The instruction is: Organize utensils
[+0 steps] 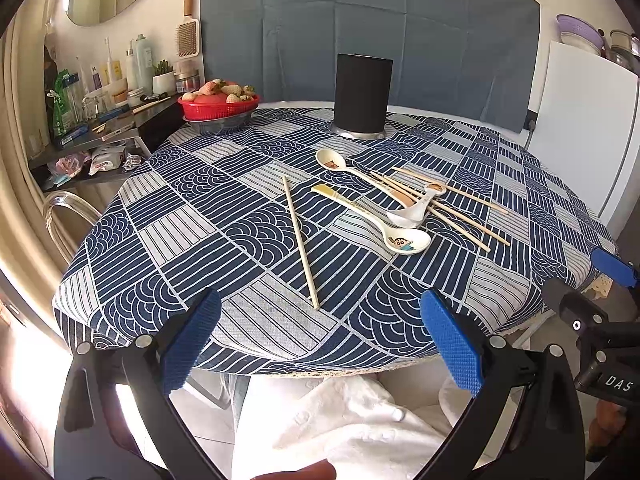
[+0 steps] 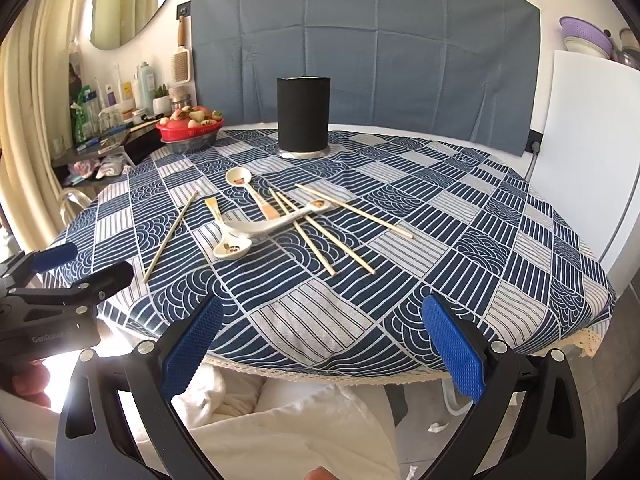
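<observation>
Both my grippers, left (image 1: 320,344) and right (image 2: 322,344), hang at the near edge of the surface (image 1: 160,240), fingers wide apart, holding nothing. The spoons (image 1: 404,240) and chopsticks (image 1: 460,220) sit in a pile mid-surface, one stick (image 1: 301,242) off alone to the left. The black holder (image 1: 363,94) stands at the back; I can't see inside it. Handles overlap, so it's hard to count.

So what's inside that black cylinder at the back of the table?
Nothing pokes above the rim of the black cylinder; its opaque wall hides the inside. The spoons and chopsticks all lie on the tablecloth.
</observation>
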Demonstrator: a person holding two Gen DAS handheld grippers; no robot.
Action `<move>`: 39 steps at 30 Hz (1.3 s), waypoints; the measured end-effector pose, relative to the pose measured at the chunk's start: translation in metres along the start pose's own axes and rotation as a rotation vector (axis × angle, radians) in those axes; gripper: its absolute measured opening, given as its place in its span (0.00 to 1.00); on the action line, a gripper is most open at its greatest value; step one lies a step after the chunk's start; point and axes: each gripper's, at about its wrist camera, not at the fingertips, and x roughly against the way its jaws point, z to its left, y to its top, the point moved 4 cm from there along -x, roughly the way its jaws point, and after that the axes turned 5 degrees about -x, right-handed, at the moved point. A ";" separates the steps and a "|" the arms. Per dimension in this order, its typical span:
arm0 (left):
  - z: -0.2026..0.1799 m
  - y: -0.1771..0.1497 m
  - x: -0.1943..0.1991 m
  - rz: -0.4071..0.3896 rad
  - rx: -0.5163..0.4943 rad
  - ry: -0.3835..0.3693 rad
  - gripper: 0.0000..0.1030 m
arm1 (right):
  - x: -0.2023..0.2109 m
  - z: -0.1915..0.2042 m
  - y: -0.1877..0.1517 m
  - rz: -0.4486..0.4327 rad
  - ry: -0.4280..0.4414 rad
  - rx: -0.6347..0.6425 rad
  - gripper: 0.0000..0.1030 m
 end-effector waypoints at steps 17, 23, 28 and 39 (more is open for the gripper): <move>-0.001 -0.002 -0.002 0.009 -0.004 -0.009 0.95 | -0.002 0.000 -0.001 0.007 -0.004 0.000 0.93; 0.000 -0.003 -0.003 0.014 -0.004 -0.007 0.95 | -0.002 0.000 -0.001 0.011 -0.003 0.000 0.93; 0.003 -0.004 -0.010 0.046 0.003 -0.010 0.95 | -0.009 0.000 -0.004 0.035 0.005 -0.008 0.93; 0.007 -0.011 -0.035 0.151 0.021 -0.068 0.95 | -0.021 -0.008 0.003 0.040 -0.018 0.021 0.93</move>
